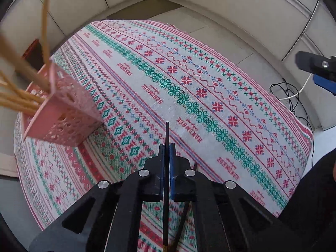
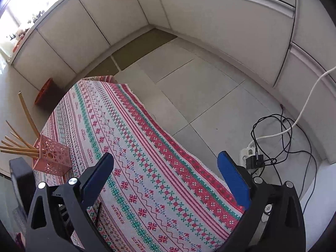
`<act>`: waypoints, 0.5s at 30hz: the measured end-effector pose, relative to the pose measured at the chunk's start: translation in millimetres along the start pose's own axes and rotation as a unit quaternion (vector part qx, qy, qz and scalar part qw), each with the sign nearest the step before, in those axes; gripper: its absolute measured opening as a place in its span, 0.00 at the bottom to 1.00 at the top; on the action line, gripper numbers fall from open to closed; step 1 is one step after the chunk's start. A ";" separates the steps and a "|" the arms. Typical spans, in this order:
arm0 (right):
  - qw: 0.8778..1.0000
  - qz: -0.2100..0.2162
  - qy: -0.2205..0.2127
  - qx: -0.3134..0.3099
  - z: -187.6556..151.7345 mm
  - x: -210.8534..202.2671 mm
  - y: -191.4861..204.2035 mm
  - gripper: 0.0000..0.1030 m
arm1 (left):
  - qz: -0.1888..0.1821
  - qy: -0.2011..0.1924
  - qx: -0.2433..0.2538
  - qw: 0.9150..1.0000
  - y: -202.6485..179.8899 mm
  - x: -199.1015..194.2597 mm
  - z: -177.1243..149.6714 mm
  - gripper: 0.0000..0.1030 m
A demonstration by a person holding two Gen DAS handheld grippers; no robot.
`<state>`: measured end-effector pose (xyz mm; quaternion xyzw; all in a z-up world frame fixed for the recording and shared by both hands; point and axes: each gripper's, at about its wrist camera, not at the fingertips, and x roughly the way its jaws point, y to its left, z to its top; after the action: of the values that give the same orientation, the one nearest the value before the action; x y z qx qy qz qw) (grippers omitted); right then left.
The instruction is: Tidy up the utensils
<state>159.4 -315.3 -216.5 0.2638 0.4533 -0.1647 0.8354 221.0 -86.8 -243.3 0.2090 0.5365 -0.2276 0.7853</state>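
black chopstick [image 1: 167, 138] pinched upright between my left gripper [image 1: 167, 147] pads, tip sticking past them over tablecloth [image 1: 210, 96] | right gripper [image 2: 166, 166] spread wide, empty | pink holder [image 1: 69, 109] with wooden chopsticks [image 1: 19, 96] far left

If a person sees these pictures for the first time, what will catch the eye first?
Probably the bright patterned tablecloth that covers the table. Next, at its left edge, the pink perforated holder with wooden chopsticks fanning out of it. In the left wrist view, the left tool is shut on a thin black chopstick.
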 end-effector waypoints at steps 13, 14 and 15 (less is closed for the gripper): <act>0.983 -0.030 0.127 -0.133 -76.7 43.9 111.8 0.91 | 0.013 -0.146 -0.088 0.985 45.9 -122.9 -75.6 0.03; 0.979 -0.042 0.139 -0.141 -85.1 51.7 121.7 0.89 | 0.016 -0.154 -0.097 0.983 52.3 -128.2 -81.2 0.03; 0.977 -0.052 0.146 -0.146 -91.3 57.4 128.4 0.85 | 0.019 -0.161 -0.108 0.981 58.9 -132.3 -86.1 0.03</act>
<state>194.9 -159.9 -268.6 0.1361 0.6027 -0.0996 0.7799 148.4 27.7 -143.3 0.0941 0.4208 -0.1840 0.8833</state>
